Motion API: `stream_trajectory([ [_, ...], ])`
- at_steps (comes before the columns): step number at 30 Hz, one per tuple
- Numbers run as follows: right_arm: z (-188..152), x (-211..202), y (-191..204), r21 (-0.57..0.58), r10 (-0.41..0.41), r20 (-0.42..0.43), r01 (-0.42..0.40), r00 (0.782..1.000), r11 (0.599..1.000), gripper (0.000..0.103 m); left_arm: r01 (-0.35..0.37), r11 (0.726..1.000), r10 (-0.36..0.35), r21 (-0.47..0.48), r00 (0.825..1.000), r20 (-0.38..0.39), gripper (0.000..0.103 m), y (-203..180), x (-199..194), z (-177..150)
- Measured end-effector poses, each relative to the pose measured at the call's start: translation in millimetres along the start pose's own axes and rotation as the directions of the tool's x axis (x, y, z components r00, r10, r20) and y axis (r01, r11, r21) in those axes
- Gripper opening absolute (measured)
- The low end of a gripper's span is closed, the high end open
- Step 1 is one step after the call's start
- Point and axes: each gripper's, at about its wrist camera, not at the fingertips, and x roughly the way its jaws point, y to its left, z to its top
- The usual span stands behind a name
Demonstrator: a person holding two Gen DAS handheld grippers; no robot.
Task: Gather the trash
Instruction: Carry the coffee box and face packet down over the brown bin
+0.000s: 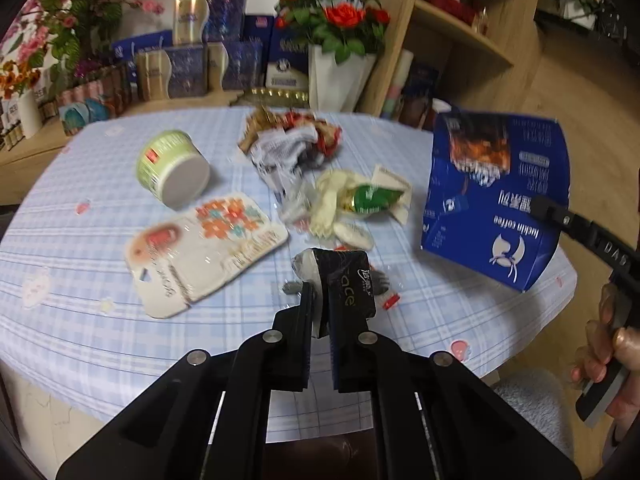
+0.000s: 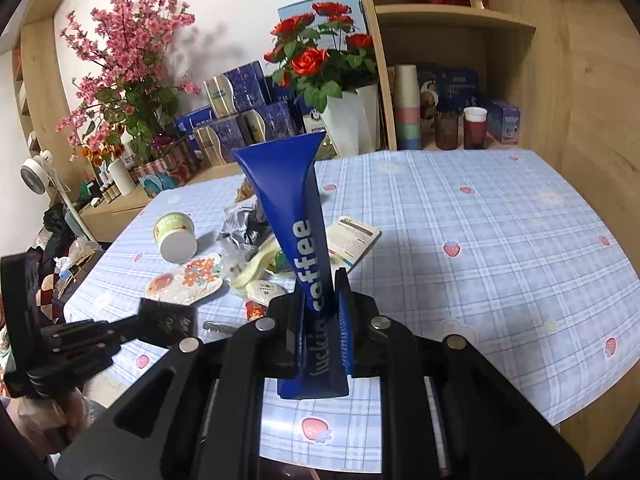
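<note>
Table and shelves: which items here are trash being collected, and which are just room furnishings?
Trash job:
- black wrapper in left gripper
- blue coffee bag in right gripper
- green cup, on its side
- flowered tray lid
- crumpled wrappers

Just there:
- red roses
- pink blossoms
- stacked cups

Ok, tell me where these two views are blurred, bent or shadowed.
Left wrist view: motion blur smears the blue coffee bag and the trash pile; the black wrapper in the left gripper stays sharper. Right wrist view: crisper; fisheye bends the shelf; the right gripper shadows the tablecloth.
</note>
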Motion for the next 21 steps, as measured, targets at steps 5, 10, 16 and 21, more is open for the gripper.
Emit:
stream_trajectory([
  [5, 0, -16, 6, -0.003, 0.016, 0.010, -0.016, 1.000, 1.000, 0.017, -0.001, 1.000, 0.002, -0.018, 0.998, 0.063, 0.007, 6, -38, 1],
  [10, -6, -33, 16, -0.010, 0.042, 0.004, -0.042, 0.999, 0.999, 0.017, -0.010, 1.000, 0.013, -0.029, 0.994, 0.111, 0.007, 13, -72, -5],
  [16, -25, -55, 35, -0.037, 0.083, -0.038, -0.084, 0.996, 0.996, 0.017, -0.031, 0.999, 0.037, -0.040, 0.987, 0.158, 0.007, 17, -113, -22],
  [21, -50, -74, 51, -0.061, 0.118, -0.108, -0.125, 0.987, 0.990, 0.017, -0.036, 0.998, 0.044, -0.043, 0.979, 0.200, 0.007, 20, -146, -42],
])
